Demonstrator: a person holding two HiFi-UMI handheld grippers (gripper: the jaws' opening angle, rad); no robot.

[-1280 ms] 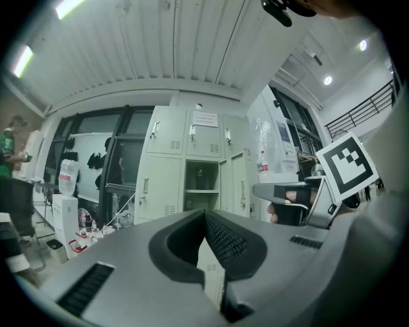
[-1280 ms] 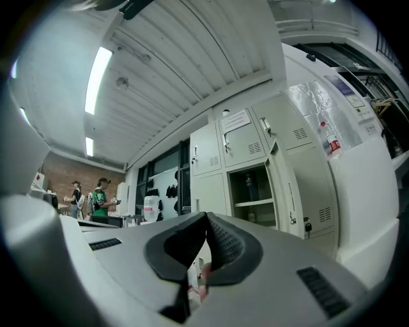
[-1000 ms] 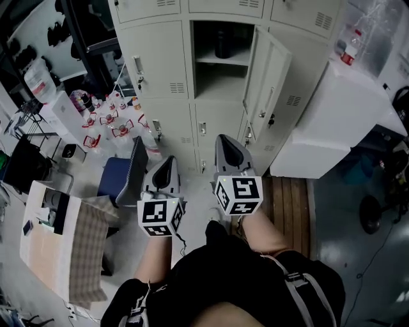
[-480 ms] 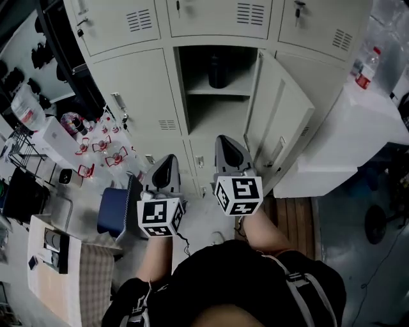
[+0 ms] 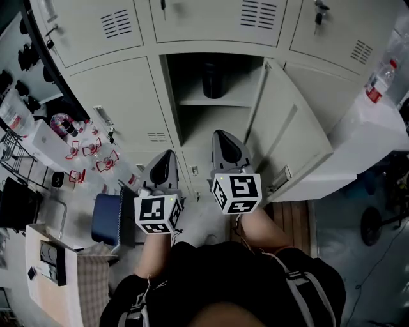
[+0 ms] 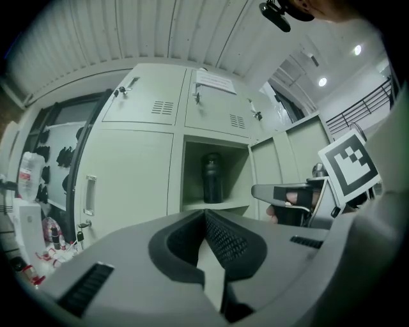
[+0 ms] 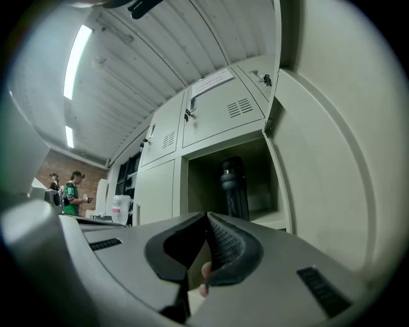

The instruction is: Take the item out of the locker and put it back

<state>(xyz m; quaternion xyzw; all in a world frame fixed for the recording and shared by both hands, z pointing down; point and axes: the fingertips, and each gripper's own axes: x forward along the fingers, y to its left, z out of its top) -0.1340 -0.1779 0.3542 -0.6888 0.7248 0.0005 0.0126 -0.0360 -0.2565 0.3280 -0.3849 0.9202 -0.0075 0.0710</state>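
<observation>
Bottle [image 5: 213,80] was the thing to fetch, but it was the farthest thing off, so start close in.

Nearest were the grippers, held out side by side in front of the person. The left gripper [image 5: 167,154] had its jaws pressed together with nothing in them. The right gripper [image 5: 221,134] had its jaws together too, and it was empty as well. Both pointed at the locker [image 5: 169,89] and neither touched it.

Past them, the locker's door [image 5: 291,137] stood wide open, swung out to the right. Inside was a shelf [image 5: 220,99]. The bottle stood straight up on that shelf, in the top part of the open box, near the back wall.

It looked dark, tall and thin, with a hard smooth side. I think it would not squash, but it could slip, and a bump near the top could knock it over. I could not tell if it was full, so it might be heavy. The best place to grab it looked like the middle of its round body, under the cap, with one jaw on each side. A gripper would have to open first.

Counting up: two grippers, one bottle, one shelf and one open door. In the row above there were three shut doors [image 5: 211,19].
</observation>
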